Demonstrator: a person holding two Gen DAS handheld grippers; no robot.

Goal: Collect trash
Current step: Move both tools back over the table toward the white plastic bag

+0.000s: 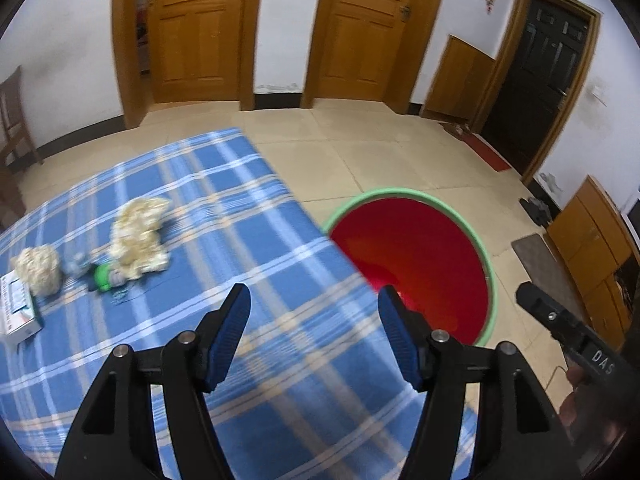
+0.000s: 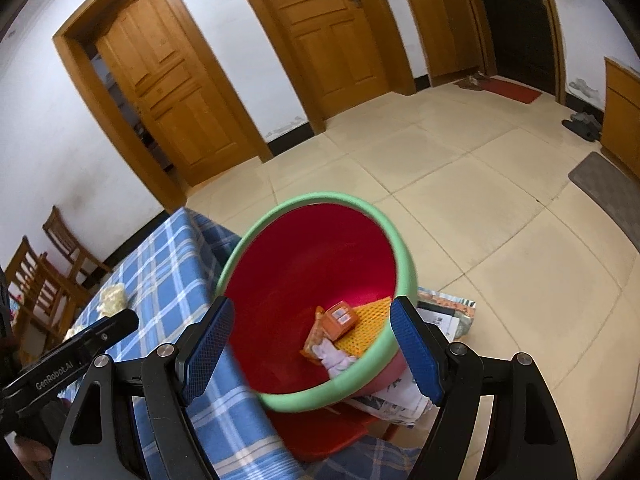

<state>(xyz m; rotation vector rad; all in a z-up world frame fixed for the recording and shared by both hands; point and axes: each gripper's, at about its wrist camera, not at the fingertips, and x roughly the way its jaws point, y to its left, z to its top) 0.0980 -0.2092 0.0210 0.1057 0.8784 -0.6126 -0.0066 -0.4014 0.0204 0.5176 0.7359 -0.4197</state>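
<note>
The bin point(image 2: 316, 304) is red inside with a green rim. In the right wrist view it sits in the middle of the frame, right beside the edge of the table. At its bottom lie an orange box point(image 2: 340, 320), a yellow net point(image 2: 368, 328) and a white wad point(image 2: 336, 360). They touch each other in a small heap. In the left wrist view the bin point(image 1: 420, 256) shows at the right of the middle, partly hidden behind the table corner.

More trash lies on the blue check cloth point(image 1: 224, 216), at the left of the left wrist view. There is a big pale crumpled lump point(image 1: 140, 236), a smaller pale lump point(image 1: 38, 270) and a green bit point(image 1: 102, 276) between them. The green bit is too blurry to name. A white carton point(image 1: 18, 312) lies at the far left edge, touching the smaller lump.

The left claw point(image 1: 314, 304) is wide, with nothing between its blue pads point(image 1: 232, 328). It is at the bottom of the frame, above the cloth near the table corner. The right claw point(image 2: 310, 314) is wide too and holds nothing. It hangs over the bin, with the bin's mouth showing between its pads point(image 2: 414, 348).

Under the bin, at the bottom of the right wrist view, is a red stool point(image 2: 320, 428) with some papers point(image 2: 444, 316) beside it. Behind are a tile floor point(image 2: 460, 184) and wooden doors point(image 2: 172, 92).
</note>
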